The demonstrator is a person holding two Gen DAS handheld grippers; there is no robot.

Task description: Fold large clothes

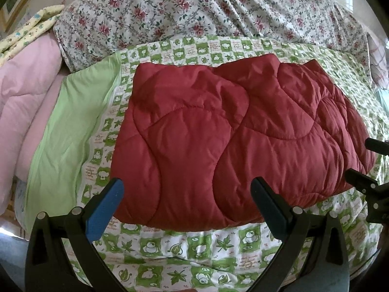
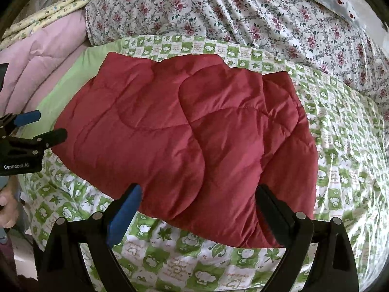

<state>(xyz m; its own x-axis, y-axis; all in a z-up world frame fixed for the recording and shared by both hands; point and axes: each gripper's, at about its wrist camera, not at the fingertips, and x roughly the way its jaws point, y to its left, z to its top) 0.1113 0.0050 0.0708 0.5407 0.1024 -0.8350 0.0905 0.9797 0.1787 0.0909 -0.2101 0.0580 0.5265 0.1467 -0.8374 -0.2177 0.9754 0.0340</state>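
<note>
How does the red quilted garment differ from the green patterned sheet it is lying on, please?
The red quilted garment is plain, puffy and stitched in curved lines; the green patterned sheet is thin and printed in green-and-white checks. The garment lies folded in layers, while the sheet is spread out beneath it, reaching past it on all sides. Both are wrinkled.

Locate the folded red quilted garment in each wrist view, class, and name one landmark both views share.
Left wrist view: the red quilted garment fills the centre, reaching right.
Right wrist view: the red quilted garment sits centre, leaning left.
Shared landmark: the green-patterned sheet beneath it.
</note>
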